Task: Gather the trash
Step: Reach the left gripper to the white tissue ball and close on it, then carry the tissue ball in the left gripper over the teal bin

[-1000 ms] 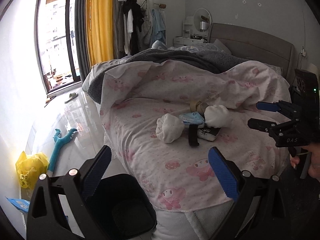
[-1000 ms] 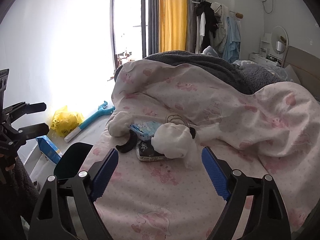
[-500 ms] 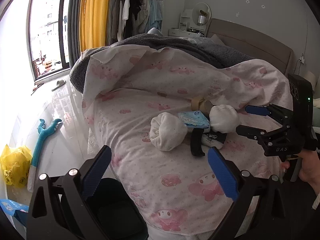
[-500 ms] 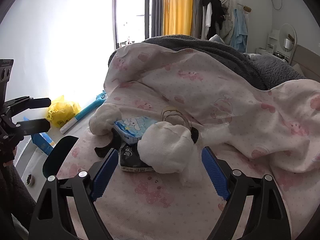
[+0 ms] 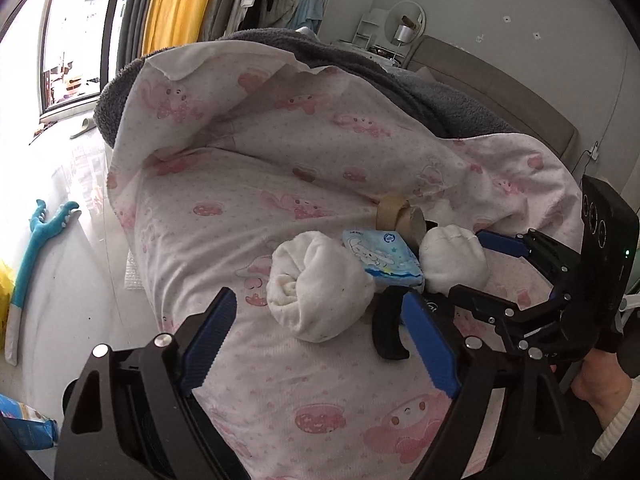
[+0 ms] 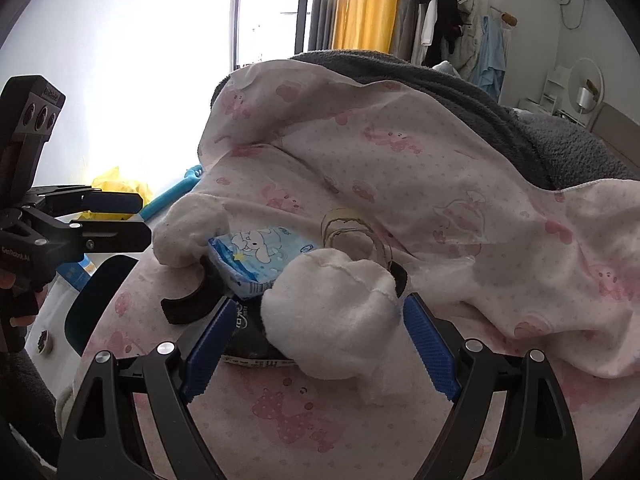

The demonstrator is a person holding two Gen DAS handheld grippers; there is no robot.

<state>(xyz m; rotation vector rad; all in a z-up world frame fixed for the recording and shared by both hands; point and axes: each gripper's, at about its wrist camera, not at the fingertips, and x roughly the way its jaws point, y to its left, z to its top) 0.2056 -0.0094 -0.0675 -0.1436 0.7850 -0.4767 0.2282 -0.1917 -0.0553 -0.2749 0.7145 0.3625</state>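
On the bed's pink-printed white sheet (image 5: 248, 184), near its foot edge, a small heap of litter lies bunched together, with the folded-back duvet behind it. Largest are two soft white cloth bundles. One rolled white cloth bundle (image 5: 316, 288) sits at the heap's left end, straight ahead of the left hand-held gripper (image 5: 320, 344), whose jaws are closing but touch nothing yet. The other, a puffy white cloth wad (image 6: 332, 312), lies between the blue pads of the right hand-held gripper (image 6: 316, 344), which stand wide and clear of it. Both bundles look light and squashy — they should give under the pads, so a bite across the thickest middle seems safest; a pinch on a loose flap could let the roll unwind.

Between them lies a light-blue plastic tissue packet with a cartoon dog (image 6: 264, 256), probably light and slick, best taken across its flat faces. Under the wad a dark crinkly plastic wrapper (image 6: 250, 340) peeks out, thin and limp. Behind stands a tan roll of tape (image 5: 400, 218) — stiff, and likely to roll if nudged. A curved black plastic piece (image 6: 192, 296) rests by the packet; it looks rigid and narrow, so the grip should go across its band.

A dark bin (image 6: 100, 300) shows beside the bed.
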